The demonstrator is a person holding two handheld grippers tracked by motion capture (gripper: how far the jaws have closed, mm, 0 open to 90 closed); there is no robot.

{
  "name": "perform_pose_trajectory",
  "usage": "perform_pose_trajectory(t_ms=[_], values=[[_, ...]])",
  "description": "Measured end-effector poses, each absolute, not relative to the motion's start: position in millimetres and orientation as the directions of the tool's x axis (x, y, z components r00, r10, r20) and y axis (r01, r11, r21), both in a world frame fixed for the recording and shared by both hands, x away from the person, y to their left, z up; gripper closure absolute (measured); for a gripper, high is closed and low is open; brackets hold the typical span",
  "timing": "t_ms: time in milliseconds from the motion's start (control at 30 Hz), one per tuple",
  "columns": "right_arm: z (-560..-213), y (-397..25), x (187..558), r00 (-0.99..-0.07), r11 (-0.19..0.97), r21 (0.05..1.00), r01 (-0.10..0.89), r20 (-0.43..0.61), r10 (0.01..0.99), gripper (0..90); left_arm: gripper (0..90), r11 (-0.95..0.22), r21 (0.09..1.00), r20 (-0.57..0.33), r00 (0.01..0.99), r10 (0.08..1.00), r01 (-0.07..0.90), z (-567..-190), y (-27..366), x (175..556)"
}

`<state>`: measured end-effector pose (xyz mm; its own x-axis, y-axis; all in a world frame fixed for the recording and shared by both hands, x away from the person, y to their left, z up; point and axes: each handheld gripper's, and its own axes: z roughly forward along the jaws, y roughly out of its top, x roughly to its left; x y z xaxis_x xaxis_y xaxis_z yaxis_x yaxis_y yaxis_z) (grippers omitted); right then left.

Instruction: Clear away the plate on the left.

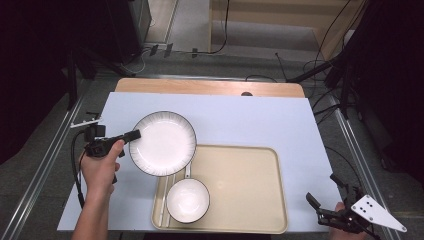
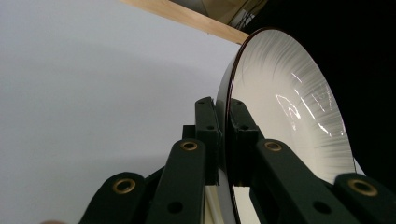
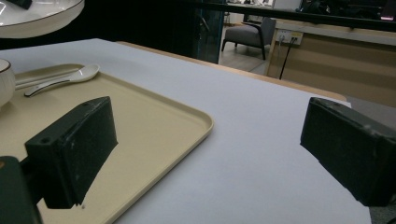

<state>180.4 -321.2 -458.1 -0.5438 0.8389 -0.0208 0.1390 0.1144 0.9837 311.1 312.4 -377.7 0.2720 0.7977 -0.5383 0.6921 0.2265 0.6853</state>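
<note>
Two tools in play. Left tool sits at left centre of the high view, jaws clamped on the left rim of the plate. Plate is white with a dark rim, held over the table, its lower right edge overlapping the tray's upper left corner. In the left gripper view the plate stands edge-on at centre right, rim pinched between the two jaws of the left tool. Bowl sits in the tray's lower left part, just below the plate; spoon lies between them, mostly hidden. Right tool is at lower right of the high view, off the tray's right edge, jaws spread wide, holding nothing. Right gripper view: right tool wide over the table beside the tray corner, spoon at upper left.
</note>
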Motion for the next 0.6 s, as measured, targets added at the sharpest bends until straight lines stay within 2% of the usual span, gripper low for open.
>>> perform_pose_trajectory(t_ms=[600], values=[[-458,-322,180,-0.545,0.115,0.984,0.135,-0.023,0.838,3.7,86.0,0.158,0.68,-0.526,0.327,0.785,0.716,-384,264,324]])
